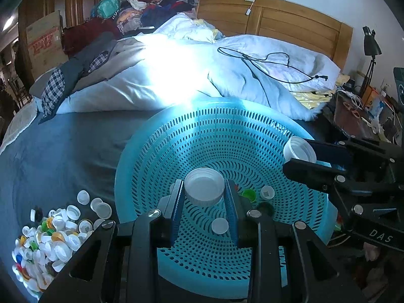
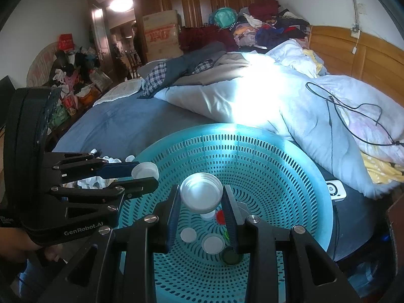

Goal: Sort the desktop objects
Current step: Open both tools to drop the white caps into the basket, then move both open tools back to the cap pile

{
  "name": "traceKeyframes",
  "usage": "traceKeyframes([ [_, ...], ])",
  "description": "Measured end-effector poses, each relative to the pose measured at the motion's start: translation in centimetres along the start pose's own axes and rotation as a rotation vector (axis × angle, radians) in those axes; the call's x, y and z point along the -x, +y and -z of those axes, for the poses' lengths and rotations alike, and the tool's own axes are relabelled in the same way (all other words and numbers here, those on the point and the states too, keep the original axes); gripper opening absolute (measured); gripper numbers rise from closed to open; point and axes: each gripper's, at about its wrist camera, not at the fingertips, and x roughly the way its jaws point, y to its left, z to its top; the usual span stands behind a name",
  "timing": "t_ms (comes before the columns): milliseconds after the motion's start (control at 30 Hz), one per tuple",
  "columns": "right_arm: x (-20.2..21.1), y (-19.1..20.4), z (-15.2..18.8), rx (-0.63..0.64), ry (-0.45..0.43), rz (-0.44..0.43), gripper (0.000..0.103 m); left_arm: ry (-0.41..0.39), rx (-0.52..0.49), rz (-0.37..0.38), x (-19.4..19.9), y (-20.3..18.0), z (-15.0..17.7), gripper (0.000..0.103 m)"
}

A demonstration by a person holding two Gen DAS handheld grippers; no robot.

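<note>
A teal perforated basket (image 1: 252,131) (image 2: 290,166) sits on the bed. My left gripper (image 1: 204,192) is shut on a white bottle cap (image 1: 204,189) and holds it above the basket; it also shows in the right wrist view (image 2: 145,174) at left with its cap (image 2: 145,171). My right gripper (image 2: 201,198) is shut on a white cap (image 2: 201,194) over the basket; in the left wrist view it (image 1: 300,154) comes in from the right with its cap (image 1: 299,150). Several caps lie in the basket, white (image 2: 213,243), red (image 2: 220,217), green (image 1: 248,194).
A pile of loose caps (image 1: 48,237), mostly white, lies on the blue sheet left of the basket. A white duvet (image 1: 227,75) with a black cable (image 1: 265,63) lies behind. A nightstand with a lamp (image 1: 371,48) stands at right. A small white device (image 2: 335,189) lies right of the basket.
</note>
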Motion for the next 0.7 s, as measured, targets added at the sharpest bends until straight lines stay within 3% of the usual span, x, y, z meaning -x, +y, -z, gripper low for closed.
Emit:
traceKeyframes([
  [33,0.1,0.0,0.0,0.0,-0.004,0.007,0.048,0.004,0.002,0.003,0.0,0.1,0.0,0.035],
  [67,0.1,0.0,0.0,0.0,-0.009,0.017,0.06,0.003,0.005,0.0,0.0,0.3,0.1,0.047],
  [100,0.3,0.1,0.0,0.001,-0.017,0.021,0.08,-0.007,0.009,-0.009,0.3,0.6,0.3,0.058],
  [133,0.4,0.3,0.0,0.003,-0.025,0.024,0.083,-0.018,0.013,-0.016,0.6,0.9,0.6,0.059],
  [267,0.6,2.3,0.2,0.035,-0.038,-0.016,0.083,-0.065,0.053,-0.055,2.6,4.2,3.0,0.059],
  [367,-0.3,4.2,0.8,0.074,-0.015,-0.054,0.083,-0.107,0.153,-0.112,4.9,9.0,6.8,0.059],
  [567,-3.0,8.7,2.5,0.138,0.051,-0.145,0.083,-0.13,0.429,-0.335,10.3,20.8,18.7,0.059],
  [700,-4.3,11.7,3.2,0.189,0.082,-0.192,0.083,-0.055,0.602,-0.465,11.8,27.7,26.5,0.059],
])
